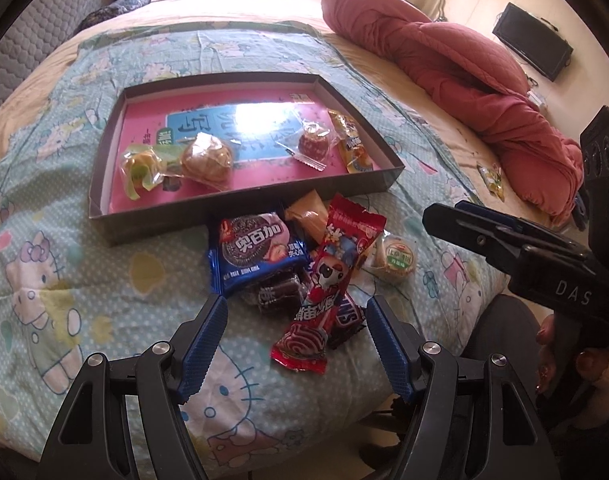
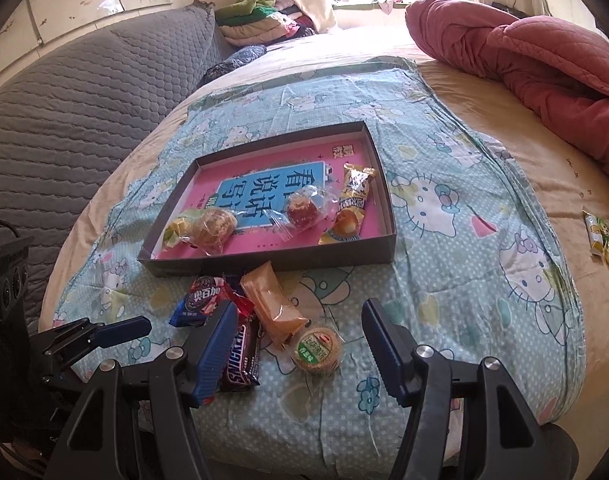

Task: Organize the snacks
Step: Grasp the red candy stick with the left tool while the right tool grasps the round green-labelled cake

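A shallow dark box with a pink floor lies on the cartoon-cat sheet and holds several wrapped snacks. In front of it is a loose pile: a blue cookie packet, a red lollipop packet, a Snickers bar, an orange wrapped cake and a round green-labelled cake. My left gripper hangs open over the red packet's lower end, pads apart from it. My right gripper hangs open above the round cake. Each gripper shows in the other's view: right gripper, left gripper.
A rolled pink quilt lies along the bed's right side. A stray green-yellow packet sits on the bare mattress near it. Grey padded cushioning rises on the left. The bed's edge is just below the grippers.
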